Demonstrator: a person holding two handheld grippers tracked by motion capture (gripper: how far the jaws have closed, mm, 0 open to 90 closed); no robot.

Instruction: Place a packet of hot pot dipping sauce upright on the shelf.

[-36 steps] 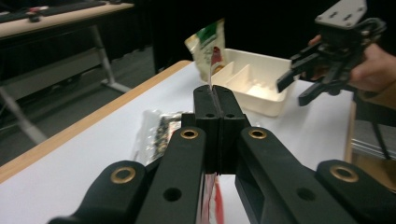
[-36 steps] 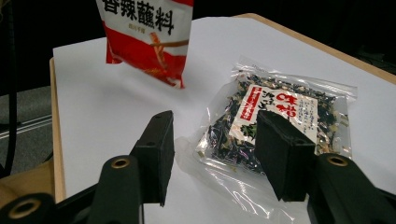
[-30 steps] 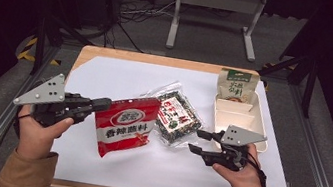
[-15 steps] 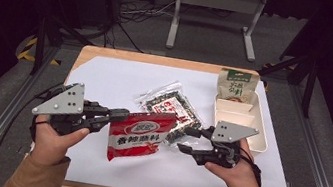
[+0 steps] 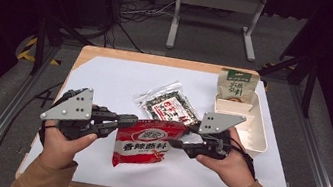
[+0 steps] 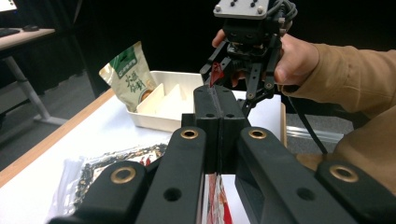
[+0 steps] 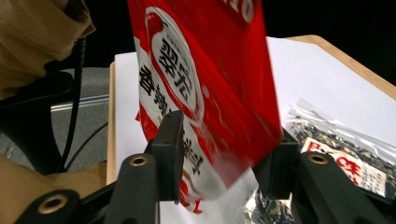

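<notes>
A red snack packet (image 5: 146,143) hangs just above the white sheet, near the table's front middle. My left gripper (image 5: 130,120) is shut on its left edge; in the left gripper view the jaws (image 6: 218,100) pinch the thin red film (image 6: 217,200). My right gripper (image 5: 174,143) has come to the packet's right edge. In the right gripper view the red packet (image 7: 205,79) stands between the jaws of the right gripper (image 7: 224,149), which have just been closing. A gap still shows beside the pads.
A clear packet of dark seaweed (image 5: 167,105) lies just behind the red one. A white divided tray (image 5: 258,138) sits at the right, with a green-topped pouch (image 5: 234,84) leaning at its far end. Bare white sheet lies to the left.
The left gripper has carried the red packet right and toward the front. The right gripper has moved left to the packet's right edge, and its jaws have narrowed around it.
</notes>
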